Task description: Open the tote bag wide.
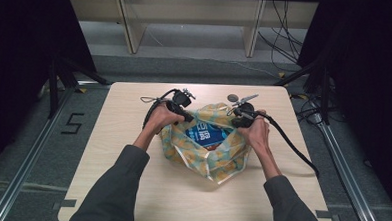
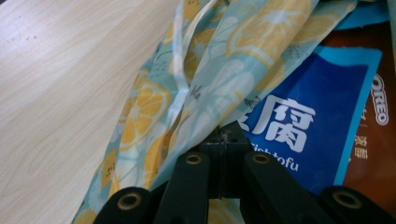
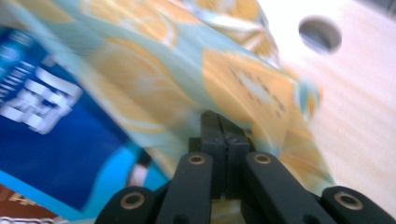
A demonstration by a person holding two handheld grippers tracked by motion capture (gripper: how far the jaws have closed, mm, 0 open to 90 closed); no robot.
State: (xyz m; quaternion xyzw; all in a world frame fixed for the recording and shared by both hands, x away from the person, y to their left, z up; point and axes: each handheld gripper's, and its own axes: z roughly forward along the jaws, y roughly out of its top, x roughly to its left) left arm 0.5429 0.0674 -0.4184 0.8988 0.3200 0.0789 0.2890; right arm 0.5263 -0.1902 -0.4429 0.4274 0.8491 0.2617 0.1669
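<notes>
Both tongs, left (image 1: 187, 116) & right (image 1: 233, 120), pinch bag (image 1: 202, 153) rim, bag btwn them.

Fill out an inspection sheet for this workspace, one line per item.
Surface: light wooden table, bare around the bag.
Job's things: lemon-print bag lying mid-table, mouth held apart; inside it a blue tofu packet and a brown Oreo packet.
Clutter: one small round grey object beyond the bag; what it is cannot be told.
Grippers: left hand-held gripper shut on the bag's rim; right hand-held gripper shut on the opposite rim.
Cables: right gripper's cable trails off the table's right edge; loose cables on the floor behind.
Surroundings: metal frame rails, wooden shelving at the back.
</notes>
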